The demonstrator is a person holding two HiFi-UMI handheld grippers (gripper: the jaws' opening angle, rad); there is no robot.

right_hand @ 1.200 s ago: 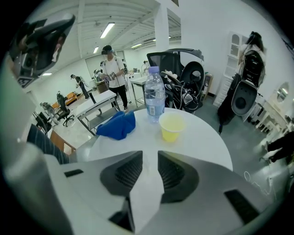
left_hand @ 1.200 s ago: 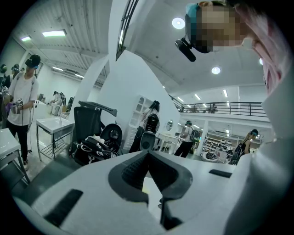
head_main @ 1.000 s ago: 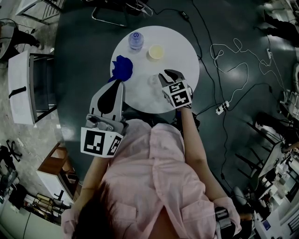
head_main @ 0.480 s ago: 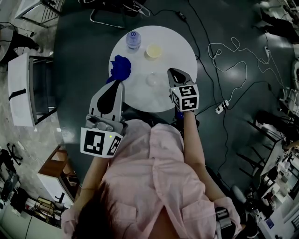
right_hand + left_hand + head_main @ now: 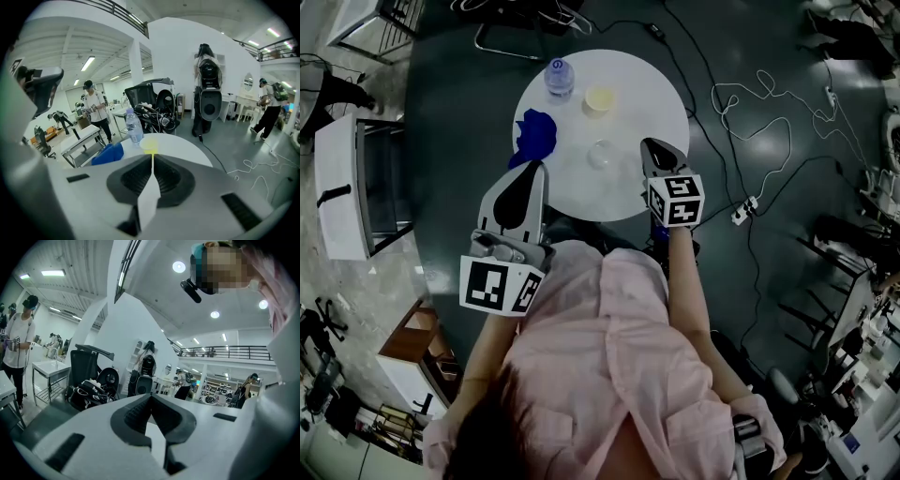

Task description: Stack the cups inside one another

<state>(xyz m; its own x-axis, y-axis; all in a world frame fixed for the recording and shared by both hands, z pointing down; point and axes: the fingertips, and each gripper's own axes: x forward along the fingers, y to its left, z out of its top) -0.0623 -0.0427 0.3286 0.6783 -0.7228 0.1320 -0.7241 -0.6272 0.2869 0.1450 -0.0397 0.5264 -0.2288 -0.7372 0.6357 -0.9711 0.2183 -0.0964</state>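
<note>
By the near edge of the table (image 5: 649, 94), the left gripper (image 5: 534, 170) and right gripper (image 5: 650, 143) are hovering with jaws pressed together and empty, apparently poised to reach, since the clear cup (image 5: 601, 153) ahead and yellow cup (image 5: 599, 97) beyond are standing apart, unstacked.

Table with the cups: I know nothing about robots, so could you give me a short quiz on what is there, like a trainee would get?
1. True or false: the yellow cup sits inside the clear cup.
2. Which thing lies at the left edge of the table? A) blue cloth B) spoon C) plate
3. Fill in: the jaws of the right gripper are ___, with nothing between them.

Key: 1 false, the two cups stand apart; 2 A; 3 shut.
</note>
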